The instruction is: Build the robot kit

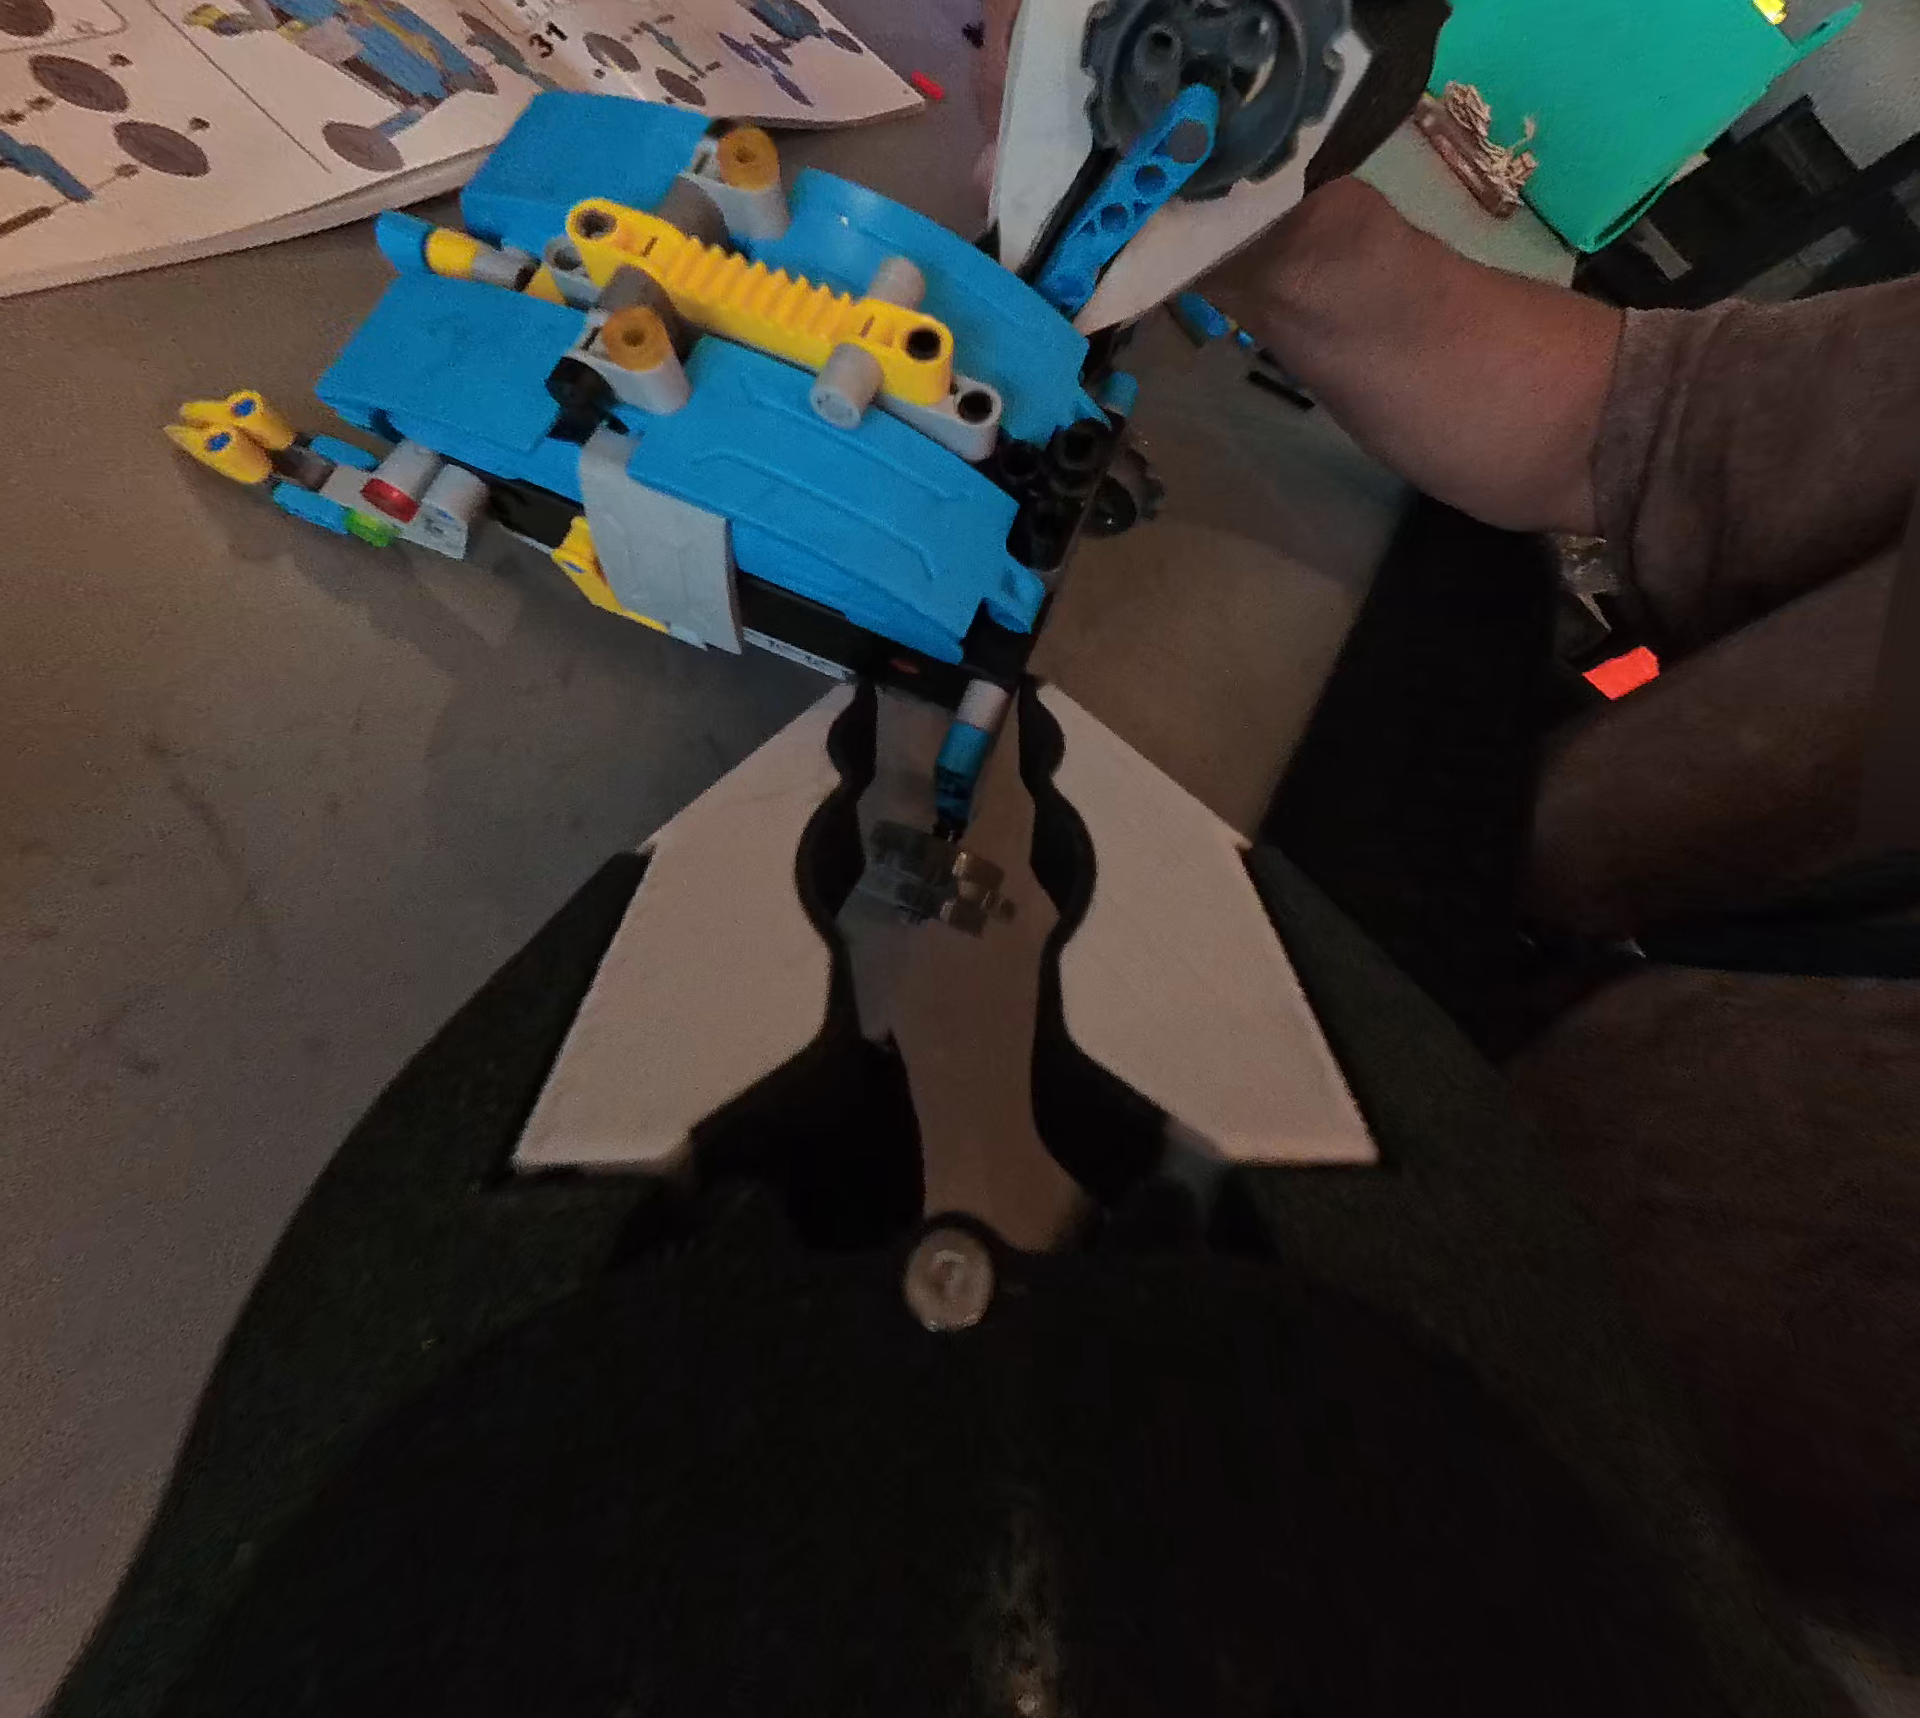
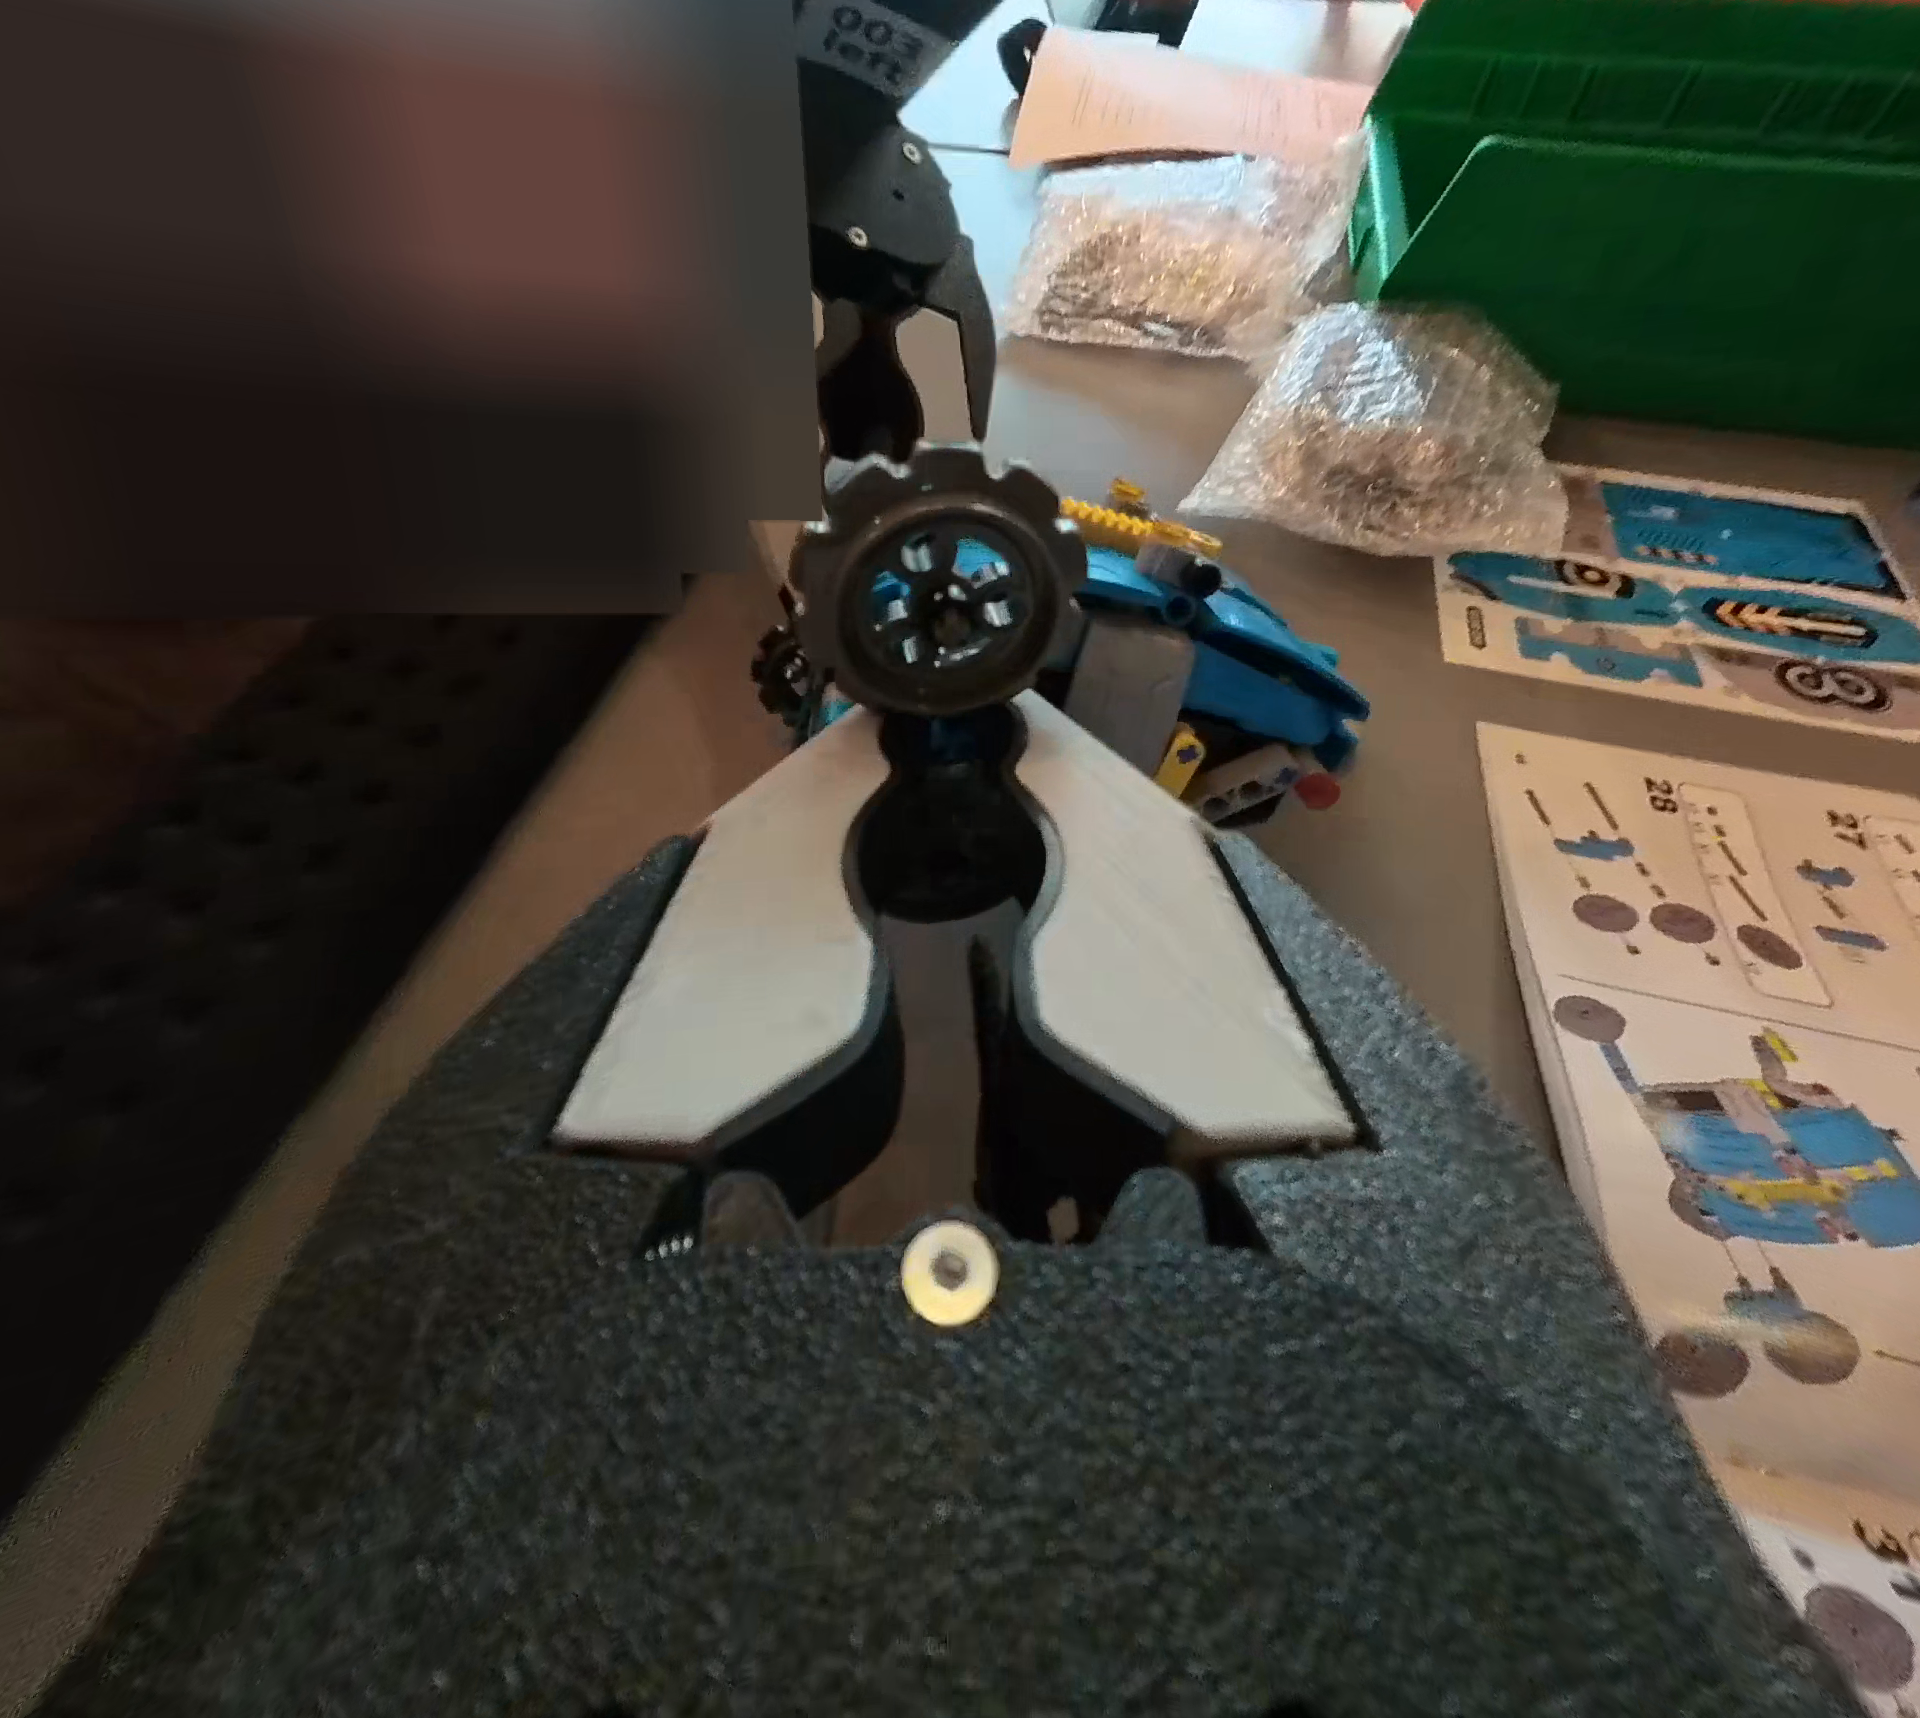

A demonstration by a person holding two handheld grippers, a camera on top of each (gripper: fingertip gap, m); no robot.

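left gripper [image 1: 940,712] jaws pinch the blue-and-yellow plastic brick vehicle's [image 1: 717,380] rear on the grey table [image 1: 208,837]; right gripper [image 2: 951,712] jaws pinch a dark toothed wheel [image 2: 935,598], unmounted.

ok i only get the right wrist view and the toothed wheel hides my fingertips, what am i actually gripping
observer: the right gripper is shut on a blue holed beam that runs up to the hub of the wheel.
operator: and the left one
observer: a blue and grey stub at the black end of the model sits between the fingers of the left gripper; can't tell if they pinch it.
operator: what's on the model's far end
observer: yellow claw-like tips, resting on the table.
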